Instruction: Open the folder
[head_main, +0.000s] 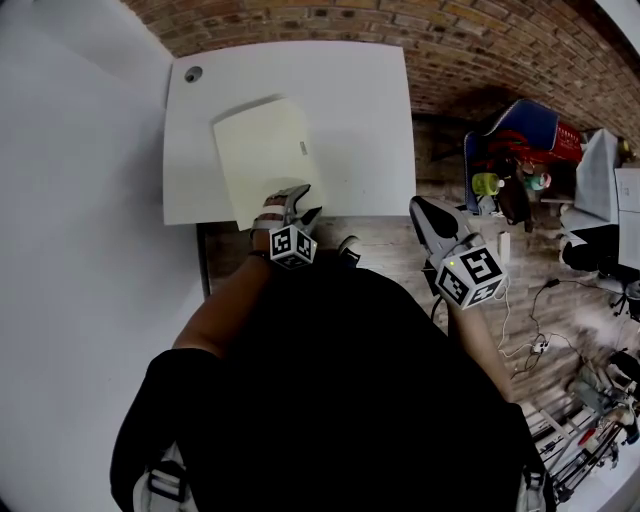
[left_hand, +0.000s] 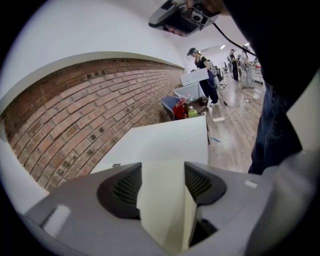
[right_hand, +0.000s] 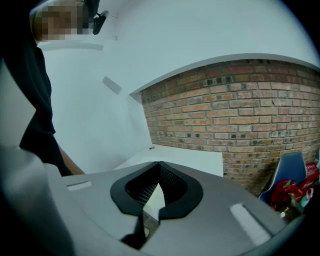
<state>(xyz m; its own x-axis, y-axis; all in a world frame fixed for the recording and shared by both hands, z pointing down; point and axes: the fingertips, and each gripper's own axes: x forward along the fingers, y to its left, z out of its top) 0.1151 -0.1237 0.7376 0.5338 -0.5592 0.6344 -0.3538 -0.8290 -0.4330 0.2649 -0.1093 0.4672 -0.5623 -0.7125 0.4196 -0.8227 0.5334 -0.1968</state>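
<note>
The left tongs (head_main: 297, 203) cover the near edge of the folder (head_main: 265, 150), at the near edge of the desk (head_main: 350, 110). In the left gripper view it does not show whether the pads press on the folder. The label (head_main: 302, 148) on the folder is too small to read.

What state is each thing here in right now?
folder: lying flat on the table, cover not yet swung open.
left gripper: jaws apart, folder's near edge between them.
right gripper: shut, empty, clear of the folder.
</note>
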